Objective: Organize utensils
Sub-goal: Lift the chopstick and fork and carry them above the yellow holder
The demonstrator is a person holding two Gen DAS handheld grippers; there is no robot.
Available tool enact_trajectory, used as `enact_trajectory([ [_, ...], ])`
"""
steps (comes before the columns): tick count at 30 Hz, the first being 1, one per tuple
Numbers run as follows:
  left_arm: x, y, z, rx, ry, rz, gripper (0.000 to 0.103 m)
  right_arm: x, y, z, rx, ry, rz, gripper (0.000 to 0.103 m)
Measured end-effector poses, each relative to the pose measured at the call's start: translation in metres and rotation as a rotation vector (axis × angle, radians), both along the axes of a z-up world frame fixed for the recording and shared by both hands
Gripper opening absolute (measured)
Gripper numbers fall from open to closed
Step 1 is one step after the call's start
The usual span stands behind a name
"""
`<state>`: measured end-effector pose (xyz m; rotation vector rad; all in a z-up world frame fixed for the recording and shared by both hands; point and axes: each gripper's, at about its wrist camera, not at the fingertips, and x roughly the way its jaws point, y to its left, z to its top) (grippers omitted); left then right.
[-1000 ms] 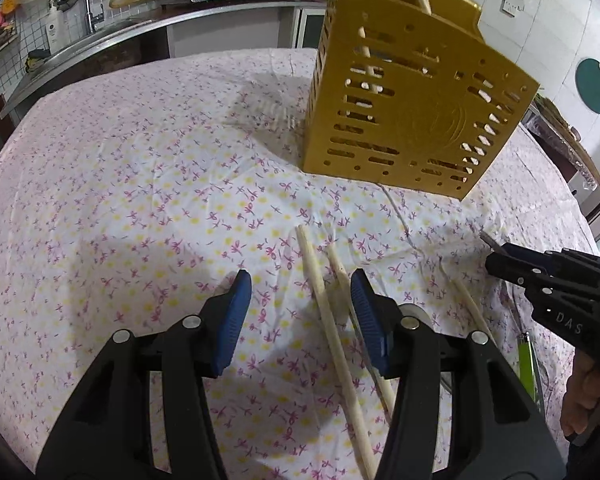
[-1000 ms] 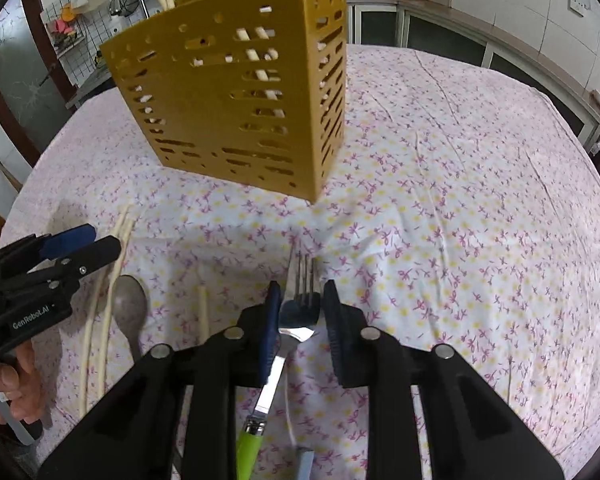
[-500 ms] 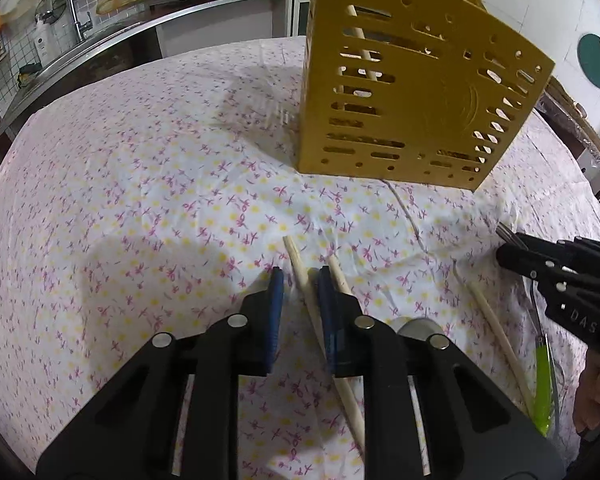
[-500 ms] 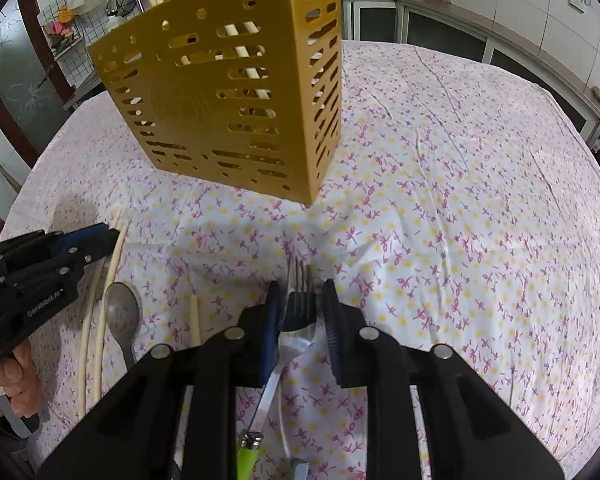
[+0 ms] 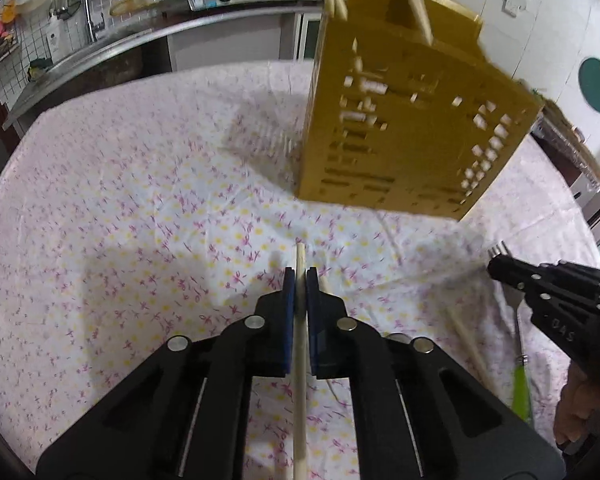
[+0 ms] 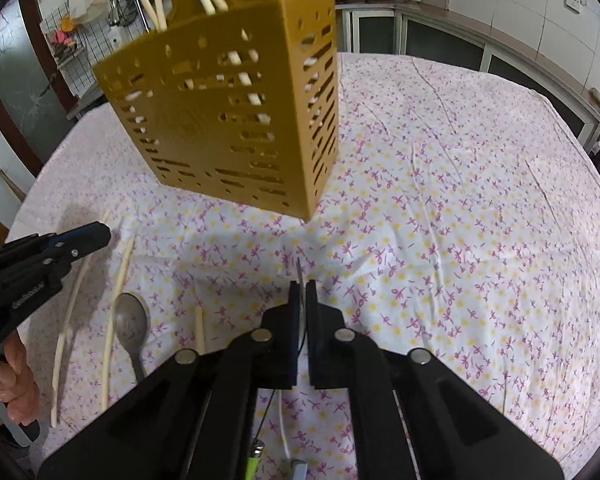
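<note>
Though blur smears the yellow utensil holder (image 5: 412, 132) standing on the table ahead, I can make out chopsticks poking from its top. My left gripper (image 5: 300, 280) is clamped on a wooden chopstick (image 5: 300, 380); my right gripper (image 6: 300, 292) pinches the green-handled fork (image 6: 299, 276) edge-on, its tines barely visible. A spoon (image 6: 130, 324) and loose chopsticks (image 6: 114, 320) lie on the floral tablecloth (image 6: 440, 200); a kitchen counter (image 5: 100, 56) runs behind.
</note>
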<state>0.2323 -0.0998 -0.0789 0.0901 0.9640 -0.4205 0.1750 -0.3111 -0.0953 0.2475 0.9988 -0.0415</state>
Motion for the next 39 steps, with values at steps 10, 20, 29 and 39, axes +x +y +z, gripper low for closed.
enact_trajectory([
  [10, -0.019, 0.016, 0.037, -0.075, -0.077, 0.032, 0.004, -0.015, -0.008, 0.032, 0.037, -0.108, -0.024, 0.003],
  [20, -0.044, 0.029, 0.079, -0.145, -0.167, 0.041, 0.004, -0.037, -0.008, 0.083, 0.004, -0.272, -0.043, 0.003],
  [29, -0.062, 0.034, 0.104, -0.155, -0.241, 0.034, 0.004, -0.059, -0.003, 0.119, -0.064, -0.371, -0.036, 0.003],
  [39, -0.08, 0.041, 0.137, -0.172, -0.341, 0.017, 0.004, -0.072, -0.002, 0.15, -0.111, -0.436, -0.04, 0.003],
])
